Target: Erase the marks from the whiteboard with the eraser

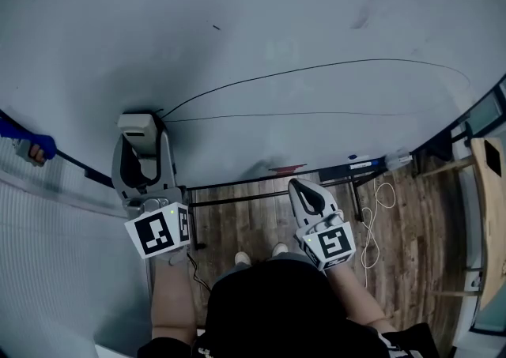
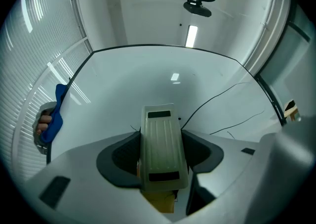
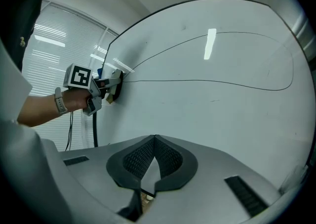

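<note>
left tool (image 2: 161,138) around eraser (image 2: 163,156), on whiteboard (image 2: 148,77)

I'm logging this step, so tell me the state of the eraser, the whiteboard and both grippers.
Whiteboard: marked, two long black lines.
Left gripper: shut on the eraser.
Eraser: at the whiteboard, by the lines' left ends.
Right gripper: shut, empty, off the whiteboard.
</note>
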